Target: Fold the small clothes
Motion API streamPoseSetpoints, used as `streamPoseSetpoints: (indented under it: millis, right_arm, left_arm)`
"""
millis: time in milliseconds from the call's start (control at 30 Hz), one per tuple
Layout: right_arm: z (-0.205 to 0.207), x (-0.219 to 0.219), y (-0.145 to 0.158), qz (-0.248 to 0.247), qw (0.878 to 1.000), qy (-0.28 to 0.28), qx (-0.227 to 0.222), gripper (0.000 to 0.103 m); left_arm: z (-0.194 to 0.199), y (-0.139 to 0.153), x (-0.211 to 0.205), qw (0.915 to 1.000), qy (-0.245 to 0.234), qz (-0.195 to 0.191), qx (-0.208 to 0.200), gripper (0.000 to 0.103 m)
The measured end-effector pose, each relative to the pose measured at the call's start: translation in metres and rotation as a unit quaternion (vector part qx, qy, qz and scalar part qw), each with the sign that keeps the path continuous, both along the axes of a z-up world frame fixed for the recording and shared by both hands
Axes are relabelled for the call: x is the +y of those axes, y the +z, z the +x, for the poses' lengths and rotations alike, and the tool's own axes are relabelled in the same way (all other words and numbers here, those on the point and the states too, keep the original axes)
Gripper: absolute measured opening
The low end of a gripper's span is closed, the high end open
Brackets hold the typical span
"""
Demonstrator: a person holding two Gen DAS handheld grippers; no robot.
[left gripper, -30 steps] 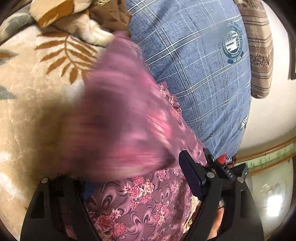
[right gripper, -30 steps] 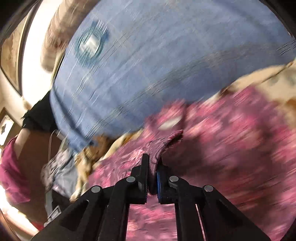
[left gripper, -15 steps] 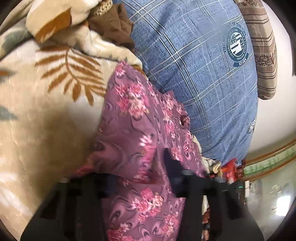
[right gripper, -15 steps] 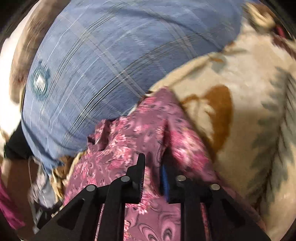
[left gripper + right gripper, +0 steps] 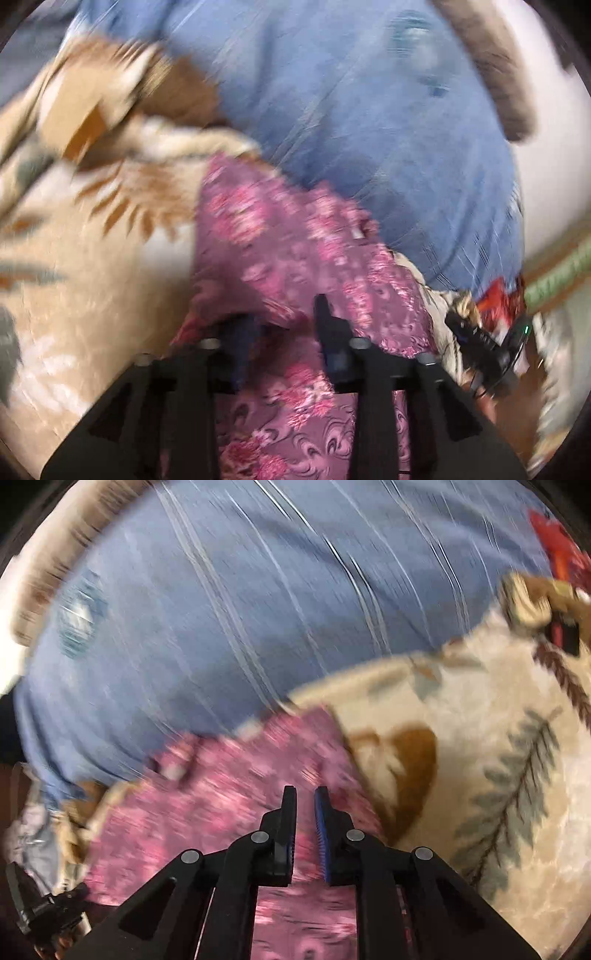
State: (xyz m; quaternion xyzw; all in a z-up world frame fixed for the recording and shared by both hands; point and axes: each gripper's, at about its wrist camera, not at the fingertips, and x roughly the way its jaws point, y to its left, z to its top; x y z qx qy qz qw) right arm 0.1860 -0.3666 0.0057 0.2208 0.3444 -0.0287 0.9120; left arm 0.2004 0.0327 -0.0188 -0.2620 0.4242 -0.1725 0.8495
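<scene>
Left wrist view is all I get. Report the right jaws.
Observer: The right gripper has just been opening. Its jaws stand a narrow gap apart, with nothing between them.
Operator: Tell me where it sits over the garment.
Observer: Above the pink floral garment, close to the edge that borders the cream blanket.
Operator: Say what lies ahead of it.
Observer: The garment's far corner, then the blue checked cushion.
</scene>
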Motion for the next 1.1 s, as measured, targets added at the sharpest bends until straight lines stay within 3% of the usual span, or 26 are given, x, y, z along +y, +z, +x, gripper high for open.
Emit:
streamPoseSetpoints:
  millis: [33,100,167,200,333,433,467,633,733,800,933,1100]
  right_arm:
    - [0.002,0.004,-0.002,0.001,1.0,0.014,0.002,0.017]
    - [0.012,0.016,-0.021,-0.006,0.999,0.039,0.038,0.017]
    - [0.023,0.027,-0.05,-0.016,0.993,0.06,0.103,0.016]
    - [0.016,0.029,-0.047,-0.029,0.996,0.053,0.068,0.015]
    - [0.005,0.031,-0.038,-0.013,0.994,0.061,0.09,0.019]
    - [-0.015,0.031,-0.04,-0.013,0.988,0.092,0.125,0.037]
    - [-0.022,0.032,-0.044,-0.016,0.984,0.104,0.141,0.039]
    - [-0.087,0.026,-0.041,-0.038,0.979,0.143,0.137,0.039]
    - [-0.115,0.016,-0.035,-0.042,0.978,0.146,0.144,0.039]
    - [-0.135,0.007,-0.029,-0.054,0.977,0.135,0.157,0.04]
    - [-0.177,-0.022,-0.018,-0.063,0.982,0.098,0.148,0.042]
    - [-0.22,-0.062,-0.015,-0.054,0.988,0.04,0.141,0.05]
  left_arm:
    - [0.001,0.0,-0.004,0.9999,0.001,0.011,-0.003,0.048]
    - [0.013,-0.017,-0.009,0.9985,0.004,0.045,0.031,0.048]
    - [0.026,-0.041,-0.014,0.9928,-0.002,0.089,0.079,0.042]
    - [0.023,-0.037,-0.013,0.9935,-0.002,0.096,0.06,0.042]
    - [0.016,-0.035,-0.016,0.991,-0.02,0.12,0.055,0.043]
    - [0.007,-0.031,-0.022,0.9869,-0.028,0.148,0.058,0.045]
    - [0.003,-0.031,-0.021,0.9865,-0.03,0.148,0.064,0.047]
    - [-0.042,-0.022,-0.016,0.9849,-0.066,0.131,0.093,0.048]
    - [-0.075,-0.014,-0.002,0.9798,-0.088,0.147,0.104,0.048]
    - [-0.097,-0.008,0.013,0.9776,-0.086,0.158,0.11,0.05]
    - [-0.141,-0.002,0.046,0.9737,-0.079,0.172,0.127,0.063]
    - [-0.188,-0.026,0.046,0.966,-0.128,0.145,0.172,0.066]
